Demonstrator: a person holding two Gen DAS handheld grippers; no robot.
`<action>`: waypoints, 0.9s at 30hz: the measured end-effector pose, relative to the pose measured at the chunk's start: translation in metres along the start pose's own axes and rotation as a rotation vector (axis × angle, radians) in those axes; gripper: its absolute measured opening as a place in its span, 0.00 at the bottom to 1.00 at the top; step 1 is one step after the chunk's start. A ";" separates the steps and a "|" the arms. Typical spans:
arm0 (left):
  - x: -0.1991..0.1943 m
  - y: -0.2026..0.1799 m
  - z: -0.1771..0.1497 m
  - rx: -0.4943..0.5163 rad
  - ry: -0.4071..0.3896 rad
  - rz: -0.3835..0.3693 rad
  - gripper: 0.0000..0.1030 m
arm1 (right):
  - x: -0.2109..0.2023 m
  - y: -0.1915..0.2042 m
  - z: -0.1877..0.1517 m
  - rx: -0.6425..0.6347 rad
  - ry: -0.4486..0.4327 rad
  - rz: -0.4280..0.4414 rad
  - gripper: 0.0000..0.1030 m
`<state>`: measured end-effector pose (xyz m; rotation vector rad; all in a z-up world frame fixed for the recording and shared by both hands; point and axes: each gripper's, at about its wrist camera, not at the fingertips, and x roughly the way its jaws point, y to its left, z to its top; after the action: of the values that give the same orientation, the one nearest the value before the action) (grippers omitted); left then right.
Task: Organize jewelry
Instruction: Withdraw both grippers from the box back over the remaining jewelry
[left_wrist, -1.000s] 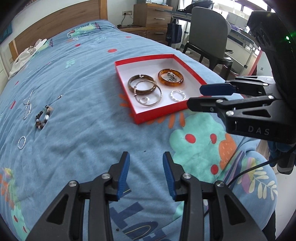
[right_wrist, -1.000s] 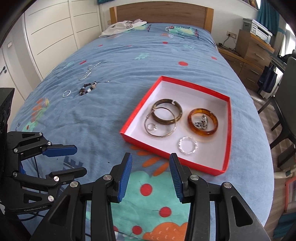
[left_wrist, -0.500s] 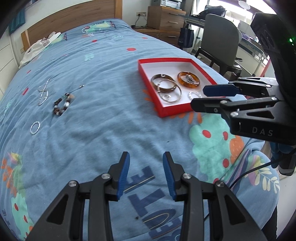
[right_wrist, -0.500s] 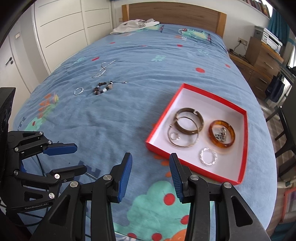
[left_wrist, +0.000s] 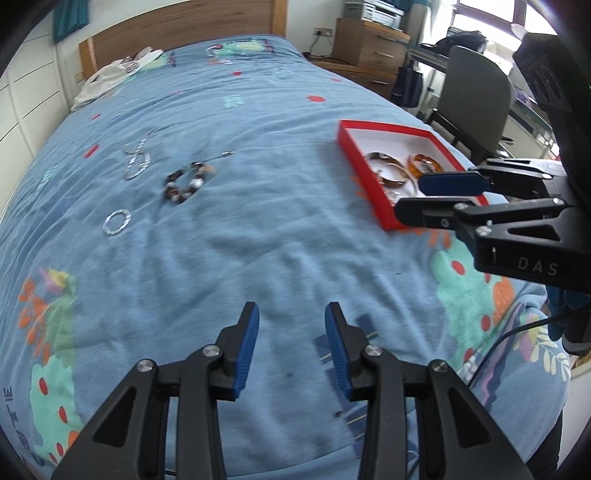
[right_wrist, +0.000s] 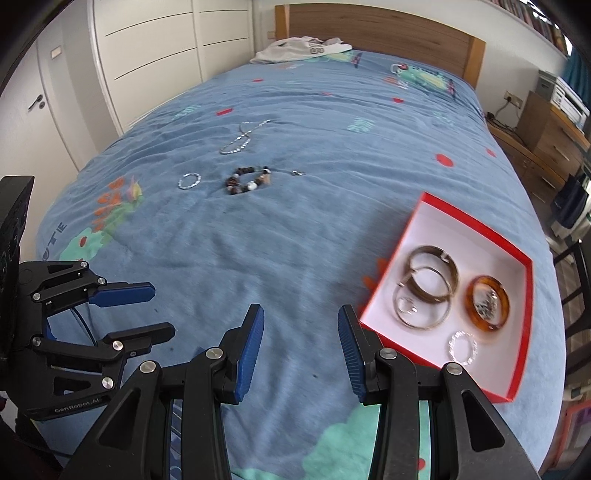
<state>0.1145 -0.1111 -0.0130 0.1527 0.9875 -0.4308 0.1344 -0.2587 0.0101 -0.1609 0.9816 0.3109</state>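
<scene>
Grippers, left (left_wrist: 291, 347) and right (right_wrist: 301, 347), released and empty, have swung from box (right_wrist: 436, 218) toward beaded bracelet (right_wrist: 246, 180); next pickup.

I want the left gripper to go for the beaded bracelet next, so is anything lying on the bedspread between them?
Nothing visible. Between the open left gripper and the dark beaded bracelet lies only bare blue bedspread. The small silver ring-shaped bracelet lies off to the left of that line, and the red-rimmed white box to the right.
</scene>
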 end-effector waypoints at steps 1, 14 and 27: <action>-0.001 0.006 -0.001 -0.012 -0.001 0.009 0.34 | 0.002 0.003 0.002 -0.005 0.001 0.005 0.40; -0.010 0.067 -0.016 -0.123 -0.012 0.110 0.34 | 0.023 0.047 0.028 -0.064 0.000 0.057 0.40; -0.015 0.115 -0.028 -0.213 -0.016 0.181 0.34 | 0.039 0.078 0.044 -0.095 0.010 0.088 0.40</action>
<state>0.1341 0.0060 -0.0237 0.0455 0.9880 -0.1600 0.1640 -0.1660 0.0022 -0.2067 0.9859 0.4378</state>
